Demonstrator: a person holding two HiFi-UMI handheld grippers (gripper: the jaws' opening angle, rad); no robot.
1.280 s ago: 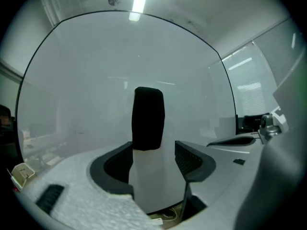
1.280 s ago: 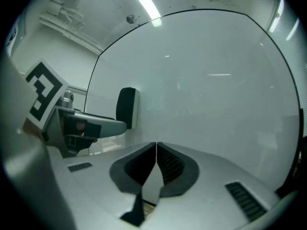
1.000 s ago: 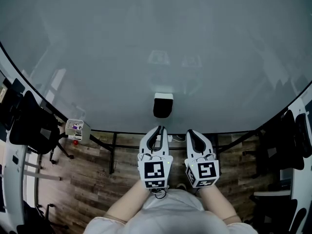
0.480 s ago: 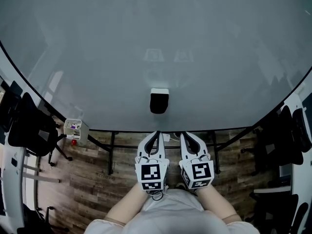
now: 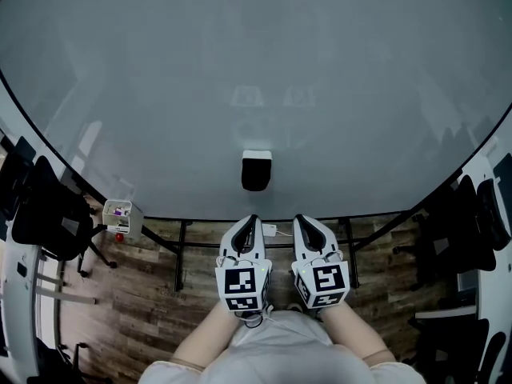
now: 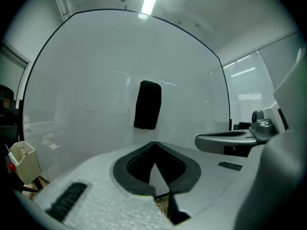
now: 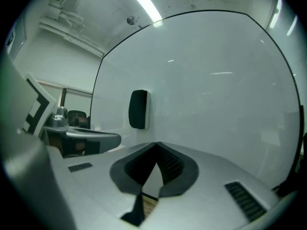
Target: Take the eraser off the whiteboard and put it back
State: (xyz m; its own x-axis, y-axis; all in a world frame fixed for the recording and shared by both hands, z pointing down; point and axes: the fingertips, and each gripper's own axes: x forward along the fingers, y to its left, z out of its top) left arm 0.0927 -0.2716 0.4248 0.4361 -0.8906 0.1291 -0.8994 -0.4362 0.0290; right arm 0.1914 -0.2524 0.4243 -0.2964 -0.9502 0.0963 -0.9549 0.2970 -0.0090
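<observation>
A large whiteboard (image 5: 256,70) fills most of the head view, its surface bare and pale grey, with a thin dark rim. Below its bottom edge lies a wooden floor (image 5: 144,294), crossed by the black legs of the board's stand (image 5: 182,250). Dark office chairs stand at both sides, one group by the board's lower left edge (image 5: 48,210) and one by its lower right edge (image 5: 472,222).

A person's two forearms (image 5: 200,342) reach forward from the bottom of the view, each hand holding a gripper. The left gripper (image 5: 248,222) and the right gripper (image 5: 301,221) sit side by side, just below the board's bottom edge and pointing at it. Each gripper view shows its jaws closed, tips meeting, with nothing between them.

The eraser (image 5: 256,172), dark with a white top, stands upright on the board, near the bottom edge and about halfway along it. It is just above the left gripper and apart from both tools.

A small pale box (image 5: 122,213) hangs by the board's lower left edge.
</observation>
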